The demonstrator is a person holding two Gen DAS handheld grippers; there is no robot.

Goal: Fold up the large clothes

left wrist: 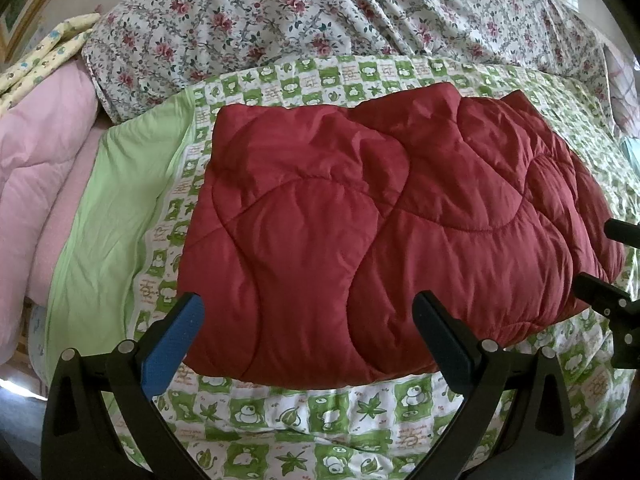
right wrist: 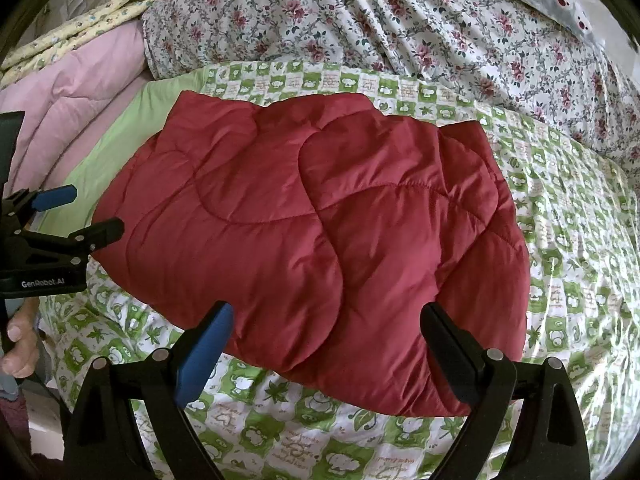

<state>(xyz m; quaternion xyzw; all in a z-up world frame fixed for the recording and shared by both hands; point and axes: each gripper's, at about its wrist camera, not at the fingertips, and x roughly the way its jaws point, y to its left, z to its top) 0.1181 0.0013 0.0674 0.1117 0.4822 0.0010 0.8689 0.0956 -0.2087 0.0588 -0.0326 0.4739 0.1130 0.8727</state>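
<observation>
A bed is seen in both views, covered by a green-and-white checked sheet (left wrist: 304, 412) printed with leaves and small figures. Across the far side of the bed a floral quilt (left wrist: 280, 12) with red roses on white is heaped, and its near edge lies on the checked sheet. To the left a pink quilt (left wrist: 36, 168) is bunched up, with a plain light green panel (left wrist: 116, 200) of the sheet between it and the checked part. A yellow patterned cloth (left wrist: 48, 52) is seen at the far left corner, above the pink quilt.

In the middle of the checked sheet a dark red quilted garment (left wrist: 360, 216) is laid, folded into a thick, roughly rectangular bundle with curved stitching lines across its top. More layers are stacked toward its right end, where a folded edge is visible in the right wrist view (right wrist: 472, 184).

The left gripper (left wrist: 308, 340) is held just before the near edge of the red bundle, with its fingers spread wide and nothing between them; a blue pad (left wrist: 176, 344) is carried on one finger. The right gripper (right wrist: 324, 344) is likewise held at the near edge with its fingers wide apart and nothing grasped. In the right wrist view the left gripper is seen from the side at the left end of the bundle, and the person's hand (right wrist: 20, 348) is seen on its handle.
</observation>
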